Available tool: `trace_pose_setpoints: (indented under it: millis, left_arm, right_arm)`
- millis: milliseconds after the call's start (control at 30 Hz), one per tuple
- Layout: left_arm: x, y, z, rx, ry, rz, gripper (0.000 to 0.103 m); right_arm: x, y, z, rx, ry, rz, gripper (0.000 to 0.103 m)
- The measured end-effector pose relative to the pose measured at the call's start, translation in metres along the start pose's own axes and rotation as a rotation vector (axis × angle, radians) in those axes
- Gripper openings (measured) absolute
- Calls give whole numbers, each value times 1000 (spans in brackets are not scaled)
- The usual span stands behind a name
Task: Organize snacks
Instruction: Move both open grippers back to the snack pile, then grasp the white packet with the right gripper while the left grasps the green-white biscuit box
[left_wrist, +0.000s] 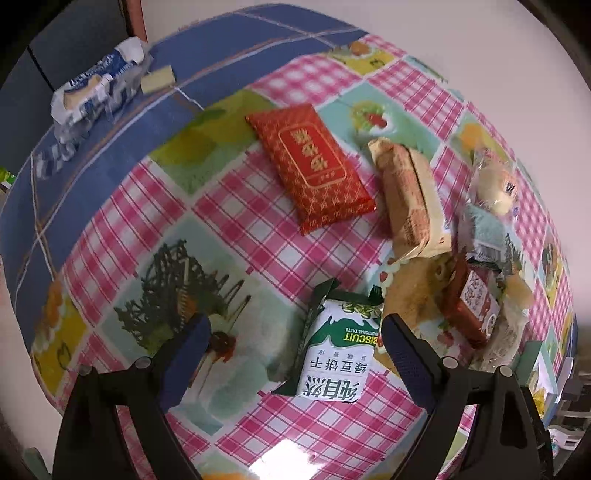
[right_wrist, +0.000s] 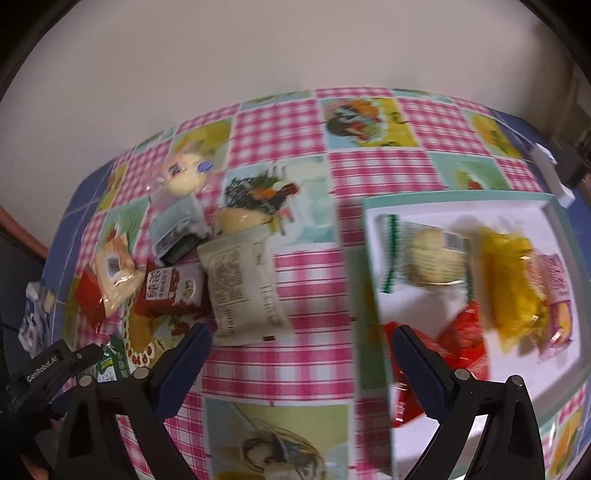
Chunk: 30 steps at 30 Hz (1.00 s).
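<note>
The tablecloth (left_wrist: 258, 236) is a patchwork of pink-and-white gingham squares and pale mint and yellow picture squares, with a blue border crossed by thin pale lines. On it lie a red packet (left_wrist: 312, 166) patterned in gold with gold lettering, a tan and cream packet (left_wrist: 408, 195), and a green-and-white biscuit packet (left_wrist: 338, 347) with green print. The tray (right_wrist: 554, 210) is white inside with a mint-green rim; it holds a yellow packet (right_wrist: 513, 288), a clear packet with green edges (right_wrist: 428, 254), and red wrappers (right_wrist: 465, 339). A cream packet with dark print (right_wrist: 243, 280) lies beside a red-and-white one (right_wrist: 170, 291).
</note>
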<state>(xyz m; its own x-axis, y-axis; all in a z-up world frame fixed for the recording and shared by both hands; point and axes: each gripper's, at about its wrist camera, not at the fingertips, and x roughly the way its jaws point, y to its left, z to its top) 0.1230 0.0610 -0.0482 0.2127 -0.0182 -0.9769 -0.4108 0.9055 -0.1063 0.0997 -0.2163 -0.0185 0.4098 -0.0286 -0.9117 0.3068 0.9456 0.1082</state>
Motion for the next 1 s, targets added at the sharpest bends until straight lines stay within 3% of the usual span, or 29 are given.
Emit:
trace_pose_setpoints:
  millis: [267,400,467,533,667,767,1000]
  left_arm:
    - [19,-10,-7,26,54,-12,90]
    - [23,-22,-13,50,50,-3,78]
    - [24,-27,-14,58,44,-5,74]
    - [25,-35,-11,76,35,4,60]
    - [29,-48,-3,99,20,1,44]
    - [31,-56,0,116,5,9,43]
    - [36,-71,15,124,-21,0,43]
  right_arm:
    - [25,21,0,-60,16,2,82]
    - [31,28,2,-80,10,3,80]
    - [35,31,3,-90,14,2,73]
    - [39,33,3,-96,20,0,73]
    - [47,35,3,-104,29,-8,69]
    - [49,37,4,-120,14,-31,62]
    - [54,44,6,-167,-15,-72,58]
